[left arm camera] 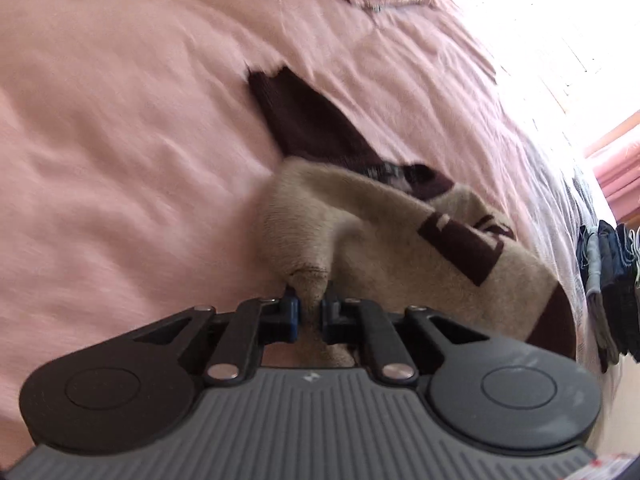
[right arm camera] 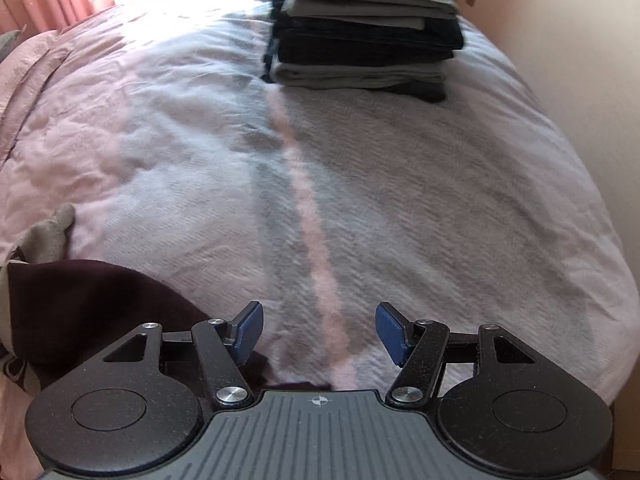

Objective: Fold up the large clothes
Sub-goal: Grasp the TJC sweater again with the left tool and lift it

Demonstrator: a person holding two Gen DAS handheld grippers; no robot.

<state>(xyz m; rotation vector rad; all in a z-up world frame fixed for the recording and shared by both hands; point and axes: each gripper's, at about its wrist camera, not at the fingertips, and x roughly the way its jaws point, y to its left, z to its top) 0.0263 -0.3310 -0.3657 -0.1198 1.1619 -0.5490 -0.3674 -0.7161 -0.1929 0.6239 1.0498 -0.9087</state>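
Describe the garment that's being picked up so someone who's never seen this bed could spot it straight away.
On the pink bedspread, look in front of the left gripper, away from the stack of folded clothes farther along the bed. The beige and dark brown knit sweater lies crumpled there, a fold pinched in that gripper. It alone is unfolded and carries blocky brown lettering.

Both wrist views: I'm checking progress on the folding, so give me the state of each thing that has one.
Left gripper: shut on a pinch of the beige part of the sweater.
Right gripper: open, empty, above the bedcover.
Sweater: beige and dark brown, crumpled, unfolded, on the bed.
Stack of clothes: folded, piled at the far end.
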